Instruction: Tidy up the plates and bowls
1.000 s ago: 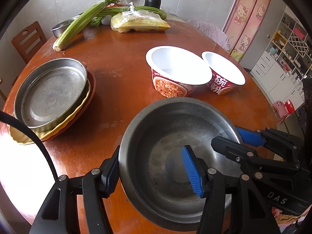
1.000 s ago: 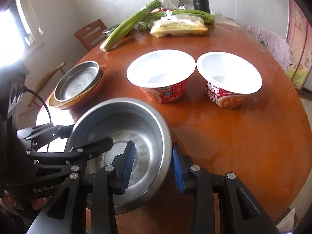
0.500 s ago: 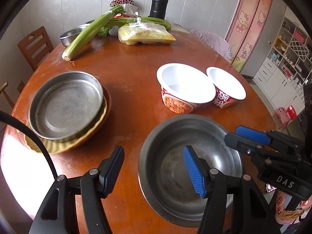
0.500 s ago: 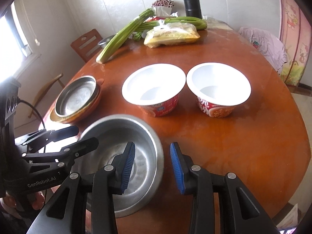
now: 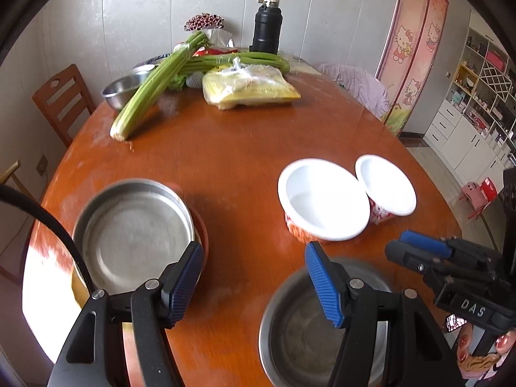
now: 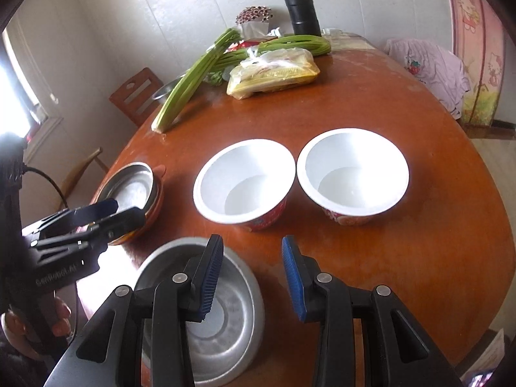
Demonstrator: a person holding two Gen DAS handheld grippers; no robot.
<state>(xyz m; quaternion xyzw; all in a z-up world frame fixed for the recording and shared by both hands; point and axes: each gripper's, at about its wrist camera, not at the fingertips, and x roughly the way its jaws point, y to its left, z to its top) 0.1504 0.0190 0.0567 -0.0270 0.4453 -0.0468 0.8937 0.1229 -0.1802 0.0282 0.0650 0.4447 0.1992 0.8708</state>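
A steel bowl point(image 5: 300, 332) point(image 6: 225, 322) rests on the round wooden table point(image 5: 232, 167) at its near edge. My left gripper point(image 5: 254, 283) is open and empty, raised above the table just left of the bowl. My right gripper point(image 6: 251, 274) is open and empty above the bowl's right rim. A steel pan point(image 5: 132, 232) point(image 6: 133, 190) sits on stacked plates at the left. Two white paper bowls stand side by side: one point(image 5: 322, 203) point(image 6: 245, 180) nearer the middle, the other point(image 5: 385, 188) point(image 6: 353, 171) to its right.
At the table's far side lie celery stalks point(image 5: 154, 87), a bagged packet of noodles point(image 5: 248, 87), a small steel bowl point(image 5: 122, 92) and a black flask point(image 5: 267, 29). A wooden chair point(image 5: 61, 103) stands at the left. Cloth point(image 6: 432, 67) hangs at the right.
Both grippers have let go of the steel bowl and pulled back and up from it. The bowl now lies lower in both views, on the table.
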